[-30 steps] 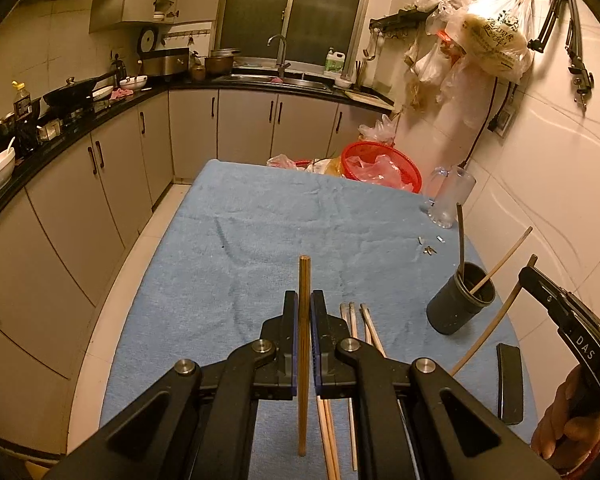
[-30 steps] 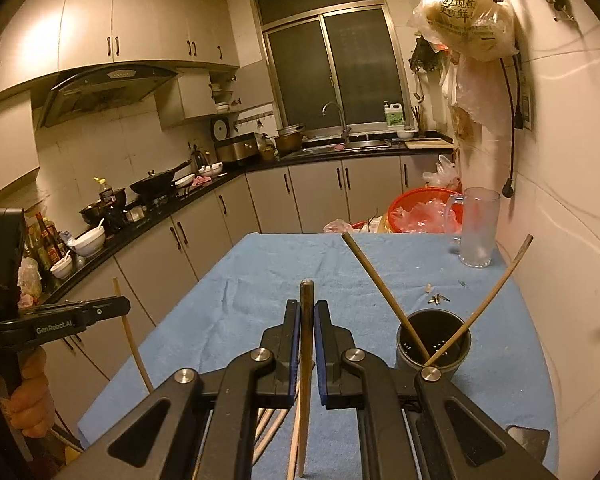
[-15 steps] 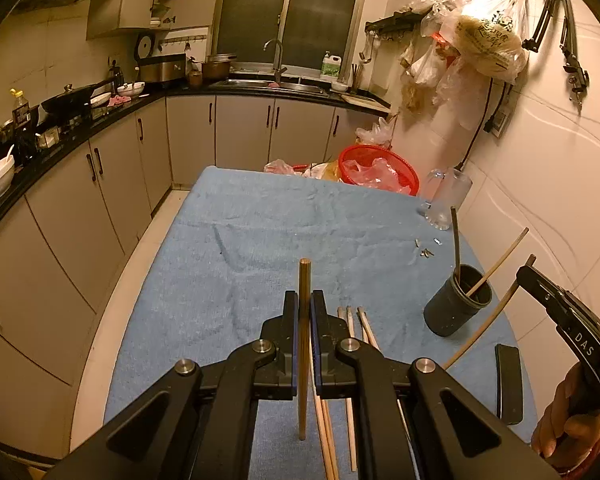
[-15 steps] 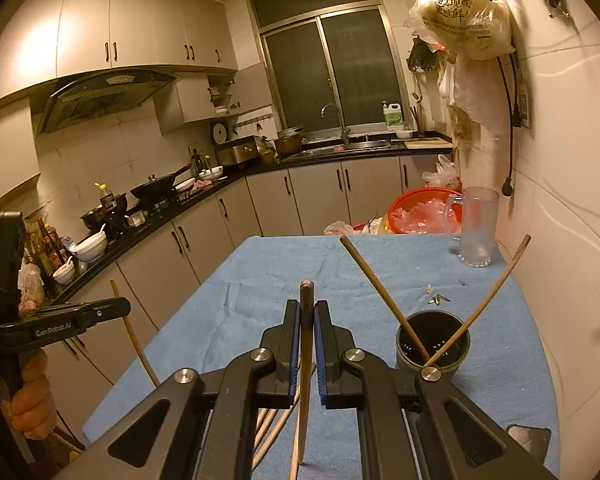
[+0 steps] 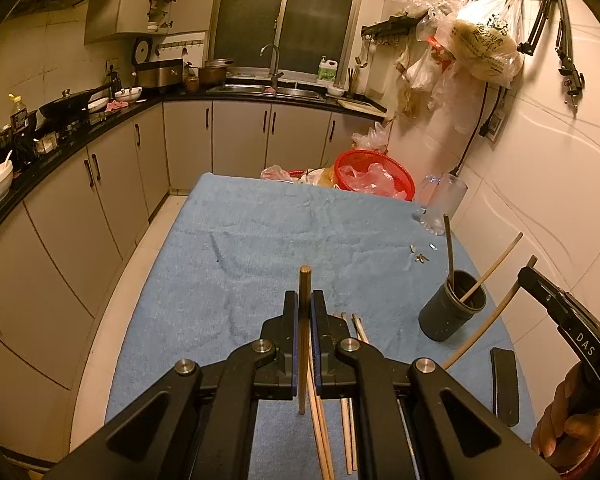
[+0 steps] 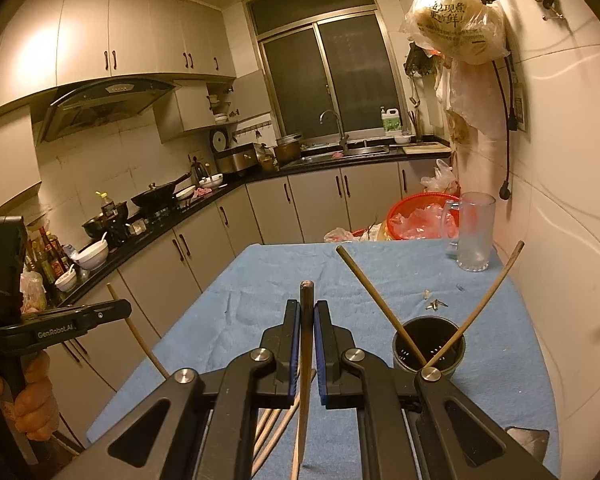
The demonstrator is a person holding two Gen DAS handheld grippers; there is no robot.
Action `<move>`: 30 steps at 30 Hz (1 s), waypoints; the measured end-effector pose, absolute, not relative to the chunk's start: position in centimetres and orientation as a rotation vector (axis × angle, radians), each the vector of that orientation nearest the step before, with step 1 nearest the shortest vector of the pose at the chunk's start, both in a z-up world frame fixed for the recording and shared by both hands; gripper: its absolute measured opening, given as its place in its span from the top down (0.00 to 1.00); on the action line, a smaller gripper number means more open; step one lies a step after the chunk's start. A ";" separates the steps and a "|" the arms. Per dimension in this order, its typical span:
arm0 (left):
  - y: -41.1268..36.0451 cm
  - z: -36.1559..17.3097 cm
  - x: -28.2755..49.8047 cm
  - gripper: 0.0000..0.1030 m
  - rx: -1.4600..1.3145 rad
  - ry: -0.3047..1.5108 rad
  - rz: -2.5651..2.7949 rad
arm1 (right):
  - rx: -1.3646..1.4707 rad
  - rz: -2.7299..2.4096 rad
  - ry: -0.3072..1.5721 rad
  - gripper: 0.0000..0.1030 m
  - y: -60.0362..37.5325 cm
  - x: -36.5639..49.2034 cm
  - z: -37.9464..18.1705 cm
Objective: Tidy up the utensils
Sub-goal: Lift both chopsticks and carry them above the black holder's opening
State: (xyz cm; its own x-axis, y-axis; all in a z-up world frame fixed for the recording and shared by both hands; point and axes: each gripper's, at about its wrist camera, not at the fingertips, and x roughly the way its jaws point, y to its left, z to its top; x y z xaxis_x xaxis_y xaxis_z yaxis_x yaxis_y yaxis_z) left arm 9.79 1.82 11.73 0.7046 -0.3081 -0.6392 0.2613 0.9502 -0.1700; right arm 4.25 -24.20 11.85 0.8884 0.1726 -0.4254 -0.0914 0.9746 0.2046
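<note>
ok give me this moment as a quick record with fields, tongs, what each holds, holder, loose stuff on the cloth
left tongs: shut on a wooden chopstick, held upright
right tongs: shut on a chopstick, also upright
holder: dark cup on the blue cloth, two chopsticks leaning out of it
loose on cloth: several chopsticks lying below the left tongs
other: red basket and glass mug at the far end
</note>
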 end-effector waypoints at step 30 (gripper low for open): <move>-1.0 14.8 9.0 0.94 -0.037 0.693 -0.375 | 0.236 0.100 0.386 0.93 -26.4 1.7 14.0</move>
